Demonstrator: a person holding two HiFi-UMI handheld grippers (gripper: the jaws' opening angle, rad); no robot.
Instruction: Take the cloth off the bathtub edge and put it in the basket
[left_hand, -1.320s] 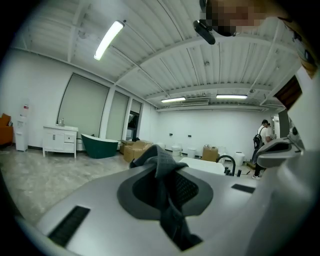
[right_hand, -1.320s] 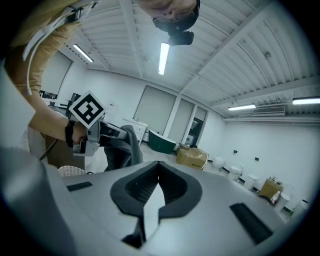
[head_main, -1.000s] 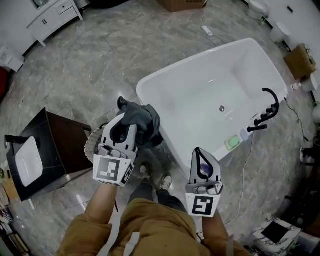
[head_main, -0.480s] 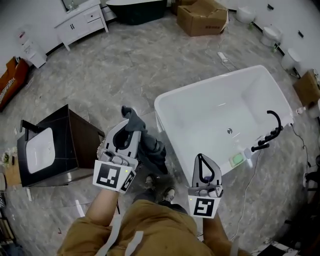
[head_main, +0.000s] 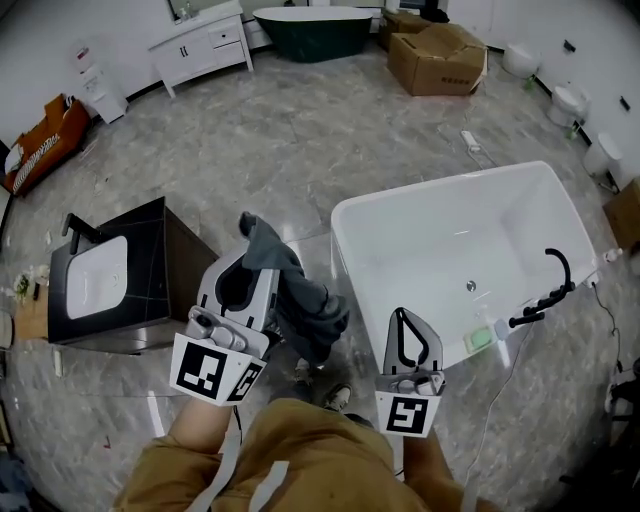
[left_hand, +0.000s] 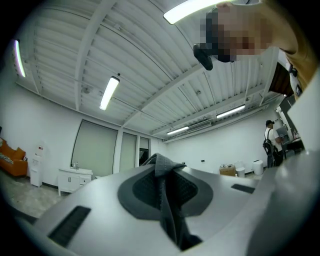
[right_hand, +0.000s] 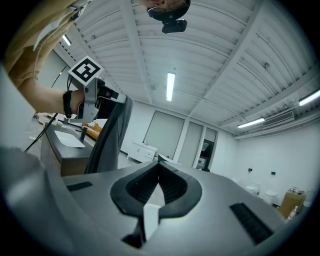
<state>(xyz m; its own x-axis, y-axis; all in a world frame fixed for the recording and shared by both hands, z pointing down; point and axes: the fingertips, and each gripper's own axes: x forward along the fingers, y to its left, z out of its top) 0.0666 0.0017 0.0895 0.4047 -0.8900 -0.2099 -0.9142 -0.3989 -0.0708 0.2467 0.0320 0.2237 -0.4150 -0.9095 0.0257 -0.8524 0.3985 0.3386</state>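
Clamped tight in the left gripper (head_main: 243, 262): grey cloth (head_main: 300, 300), bulk hanging just beside the jaws (in the air, left of the bathtub (head_main: 345, 215), not touching). Right gripper (head_main: 402, 318) closed, nothing in it.

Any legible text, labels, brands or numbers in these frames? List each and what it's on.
No readable words or numbers anywhere.
Left tool, right tool: square marker patterns only, no letters.
Orange object at far left: print too blurred to read.
Cardboard boxes: no legible print.
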